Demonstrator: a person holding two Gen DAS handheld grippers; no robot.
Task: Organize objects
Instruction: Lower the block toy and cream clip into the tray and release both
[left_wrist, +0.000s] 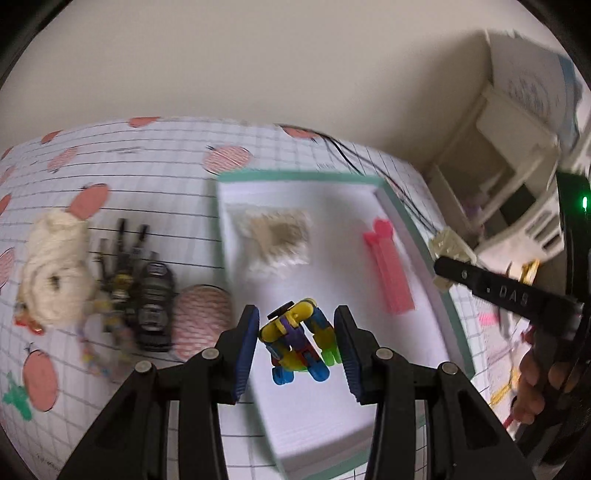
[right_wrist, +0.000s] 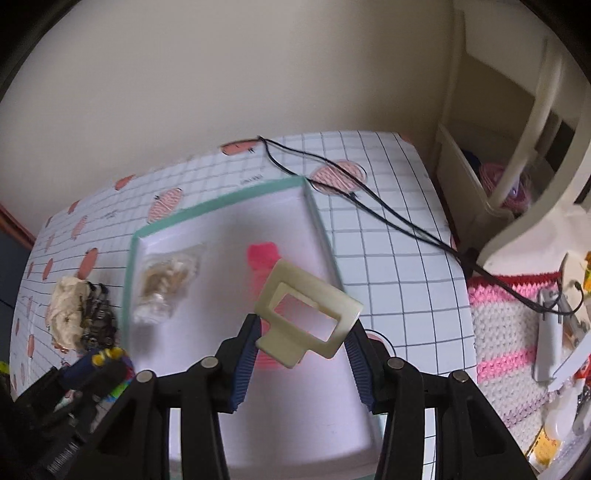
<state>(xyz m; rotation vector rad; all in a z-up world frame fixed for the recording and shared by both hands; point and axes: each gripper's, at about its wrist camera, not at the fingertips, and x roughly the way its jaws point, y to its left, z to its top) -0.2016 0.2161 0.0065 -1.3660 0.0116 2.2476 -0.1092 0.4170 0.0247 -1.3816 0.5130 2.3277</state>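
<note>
Toy robot of many colours, built from yellow, blue, green and purple plastic blocks (left_wrist: 299, 341), sits between the blue pads of your left gripper (left_wrist: 295, 345), above the near part of the white tray with a mint-green rim (left_wrist: 395, 201). The pads stand close on both sides of the toy, but a thin gap seems to show at each side, so I cannot tell if they pinch it or have let it go. Its long axis runs about along the fingers, pointing into the tray. Your right gripper (right_wrist: 303, 341) is pressed on a cream plastic buckle with a rectangular window (right_wrist: 308, 312), and it holds this buckle over the right half of the tray, just above the pink plastic clip (left_wrist: 389, 271) that lies there with its length going away from you. Further into the tray from the toy lies a small clear bag with beige contents (left_wrist: 275, 240). To the left of the tray, on the checked tablecloth with pink fruit print (left_wrist: 147, 162), you still have a cream fabric bundle (left_wrist: 55, 269) and a heap of dark small items (left_wrist: 147, 295). I judge both pieces need only to go straight down; the left one is nearer to the tray's front edge.
</note>
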